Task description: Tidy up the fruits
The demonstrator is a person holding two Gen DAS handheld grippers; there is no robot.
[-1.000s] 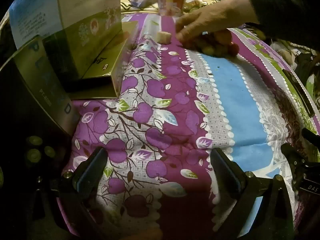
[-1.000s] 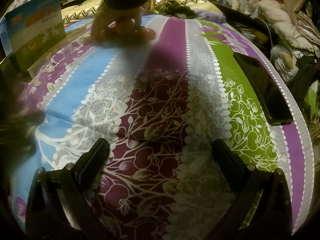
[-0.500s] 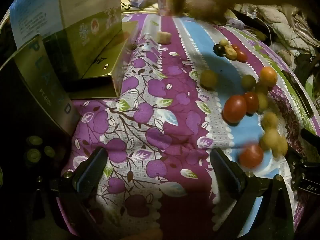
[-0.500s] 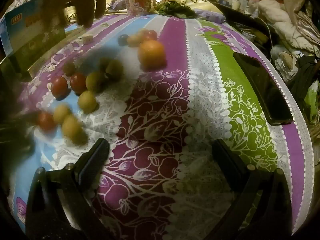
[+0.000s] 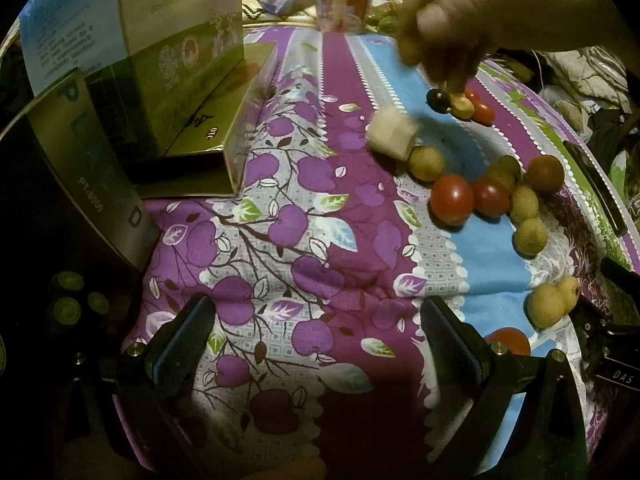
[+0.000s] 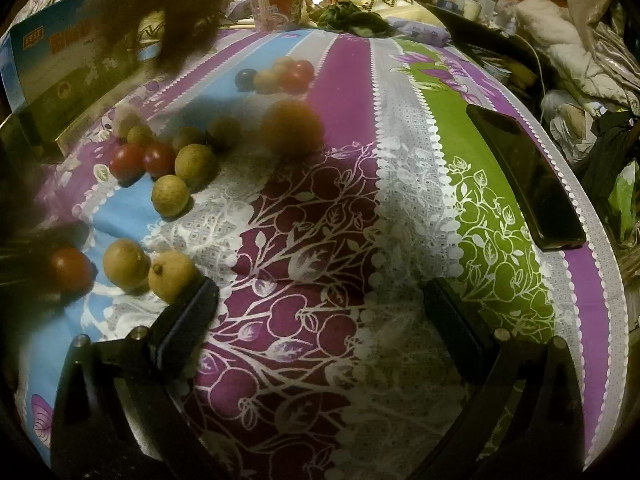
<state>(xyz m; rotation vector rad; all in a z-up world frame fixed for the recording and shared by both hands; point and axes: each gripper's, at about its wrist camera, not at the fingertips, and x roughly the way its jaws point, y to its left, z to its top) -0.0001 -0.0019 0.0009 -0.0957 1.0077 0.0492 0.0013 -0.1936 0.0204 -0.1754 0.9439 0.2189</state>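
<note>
Several small fruits lie scattered on the patterned cloth (image 5: 304, 240): red cherry tomatoes (image 5: 452, 199) (image 6: 126, 159), tan longans (image 5: 530, 236) (image 6: 170, 195), an orange fruit (image 5: 545, 174) (image 6: 292, 128), and a far cluster with a dark fruit (image 5: 438, 99) (image 6: 245, 79). A pale cube (image 5: 391, 135) moves blurred near a bare hand (image 5: 460, 28). My left gripper (image 5: 316, 340) is open and empty, low over the cloth. My right gripper (image 6: 320, 316) is open and empty; two longans (image 6: 172, 276) lie just beside its left finger.
An open gold box with an upright blue-green lid (image 5: 160, 92) (image 6: 48, 76) stands at the left. A black phone (image 6: 524, 176) lies on the green stripe at the right. A pink cup (image 6: 276, 10) and clutter sit at the far edge.
The hand released the fruits, which rolled across the cloth toward me and have mostly settled. The hand now hovers over the far cluster; the pale cube has moved nearer. Both grippers are unmoved.
</note>
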